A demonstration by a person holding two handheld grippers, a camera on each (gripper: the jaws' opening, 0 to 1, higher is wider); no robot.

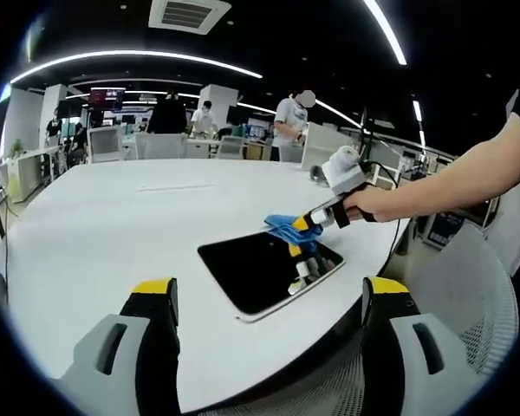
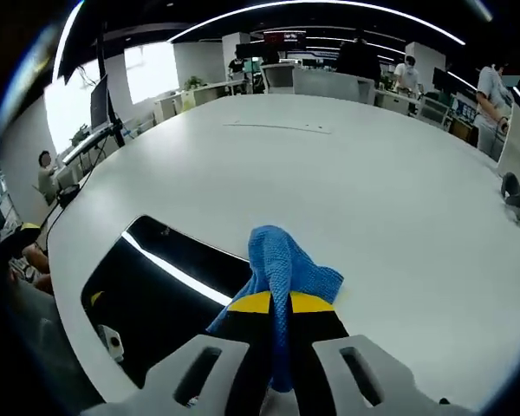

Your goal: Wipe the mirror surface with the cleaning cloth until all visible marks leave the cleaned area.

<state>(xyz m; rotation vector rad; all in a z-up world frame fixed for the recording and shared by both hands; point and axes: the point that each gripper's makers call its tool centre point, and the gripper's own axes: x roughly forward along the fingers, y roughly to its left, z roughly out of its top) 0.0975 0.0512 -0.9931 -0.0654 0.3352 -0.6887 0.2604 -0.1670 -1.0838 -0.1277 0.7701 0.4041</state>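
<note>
Because the wiping is a one-handed job, the right gripper (image 1: 316, 217) alone carries the blue waffle-weave cleaning cloth (image 2: 283, 264), its yellow-tipped jaws closed tight on a bunched fold so that the loose end hangs forward as a pad. From the left gripper view that cloth (image 1: 284, 228) sits at the far edge of the flat, dark rectangular mirror (image 1: 269, 270), touching or just above the glass; which of the two I cannot tell. The mirror lies flat near the rim of the broad white oval worktop (image 1: 121, 225), probably so the person seated at that edge can reach across it without stretching. In the right gripper view the mirror (image 2: 160, 290) lies to the left of the cloth and reflects a bright ceiling light strip, which makes small marks hard to pick out; none can be judged from here.

The left gripper (image 1: 269, 308) hangs back from the mirror's near edge with its jaws spread wide and nothing between them, seemingly kept out of the way while giving a clear look at the whole glass. As a judgement, wiping looks barely begun, since the cloth stands only at one edge and most of the surface lies beyond it.
</note>
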